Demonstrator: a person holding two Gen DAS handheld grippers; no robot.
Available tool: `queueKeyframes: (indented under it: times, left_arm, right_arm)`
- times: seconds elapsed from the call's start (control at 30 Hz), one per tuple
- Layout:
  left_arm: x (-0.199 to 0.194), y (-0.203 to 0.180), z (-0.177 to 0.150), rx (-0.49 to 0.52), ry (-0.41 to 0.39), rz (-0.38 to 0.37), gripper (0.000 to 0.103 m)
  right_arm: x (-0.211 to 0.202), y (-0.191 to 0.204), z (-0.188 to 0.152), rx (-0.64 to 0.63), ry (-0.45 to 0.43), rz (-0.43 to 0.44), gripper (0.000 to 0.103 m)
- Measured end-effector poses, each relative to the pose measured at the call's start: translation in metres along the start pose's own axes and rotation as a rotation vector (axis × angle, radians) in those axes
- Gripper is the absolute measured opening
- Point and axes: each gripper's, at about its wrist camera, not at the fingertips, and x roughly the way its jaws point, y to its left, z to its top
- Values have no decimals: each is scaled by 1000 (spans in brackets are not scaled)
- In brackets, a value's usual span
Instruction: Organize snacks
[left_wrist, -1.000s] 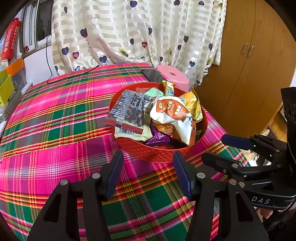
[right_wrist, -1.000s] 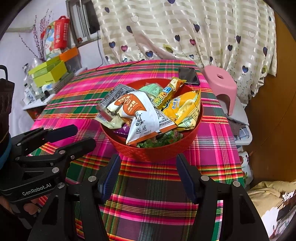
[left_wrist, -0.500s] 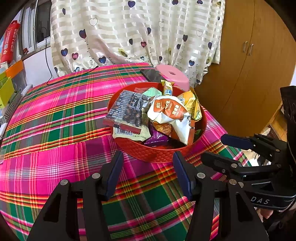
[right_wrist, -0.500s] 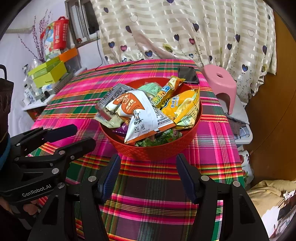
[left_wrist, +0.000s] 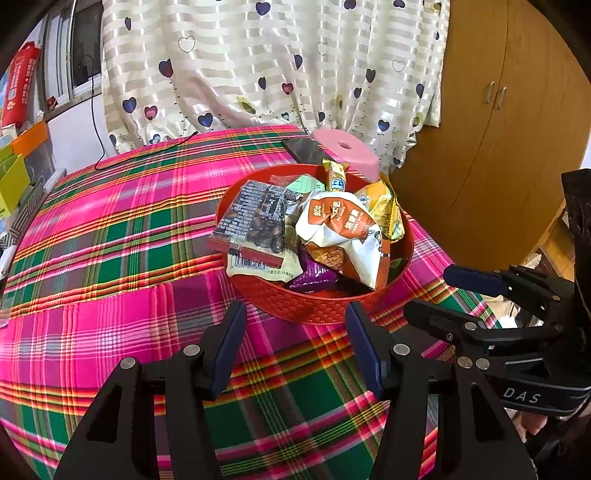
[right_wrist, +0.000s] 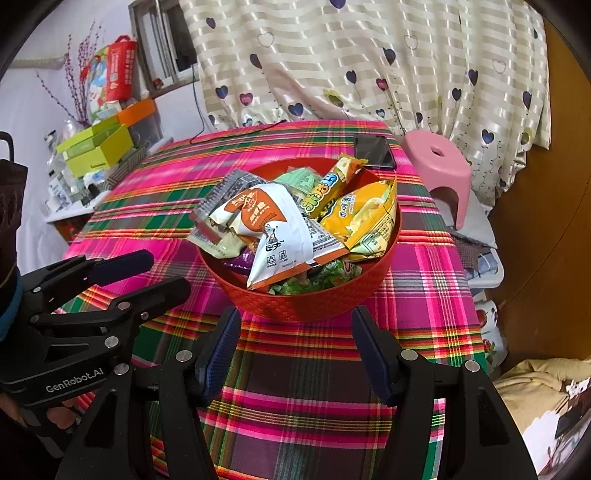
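A round red basket (left_wrist: 317, 306) (right_wrist: 314, 302) stands on the plaid tablecloth, piled with snack packets. On top lie a white-and-orange bag (left_wrist: 340, 229) (right_wrist: 280, 229), a clear pack of dark nuts (left_wrist: 255, 225), a yellow bag (right_wrist: 365, 218) and a yellow bar (right_wrist: 328, 188). My left gripper (left_wrist: 295, 332) hovers open just in front of the basket, nothing between its fingers. My right gripper (right_wrist: 295, 336) is open too, equally short of the basket. Each gripper shows at the other view's edge: the right gripper (left_wrist: 450, 295) at right, the left gripper (right_wrist: 159, 273) at left.
A dark phone (left_wrist: 306, 149) (right_wrist: 373, 151) lies on the cloth behind the basket. A pink stool (right_wrist: 439, 166) stands past the table's far corner. Green and orange boxes (right_wrist: 96, 147) crowd a shelf at left. A wooden wardrobe (left_wrist: 498, 129) and heart-print curtain stand behind.
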Motion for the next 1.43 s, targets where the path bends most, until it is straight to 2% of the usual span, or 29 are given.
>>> queueKeyframes:
  times: [1.43]
  left_arm:
    - [1, -3, 2, 3, -6, -7, 57]
  right_arm:
    - [-4, -4, 5, 14, -6, 10, 62]
